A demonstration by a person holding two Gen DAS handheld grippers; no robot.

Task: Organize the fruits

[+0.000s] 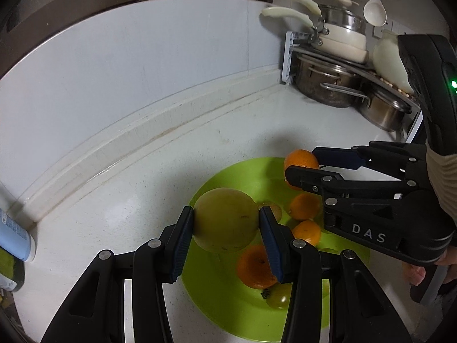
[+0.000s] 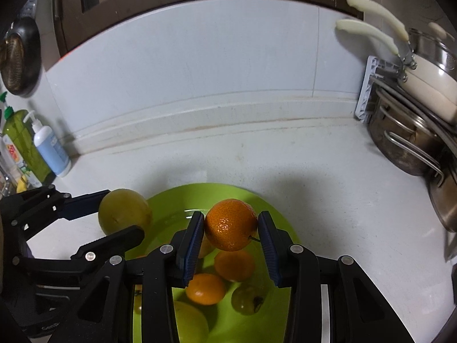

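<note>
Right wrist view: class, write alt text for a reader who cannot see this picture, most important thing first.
The right gripper holds an orange between its blue pads above a green plate of more oranges and green fruit on a white counter. At left, the left gripper clamps a large yellow-green fruit; pots stand at right.

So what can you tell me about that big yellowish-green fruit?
The yellowish-green fruit is round, smooth and matte, with small brown specks, and far larger than the oranges nearby. The left claw pinches it by its sides with blue pads. It hangs over the lime-green plate's edge.
</note>
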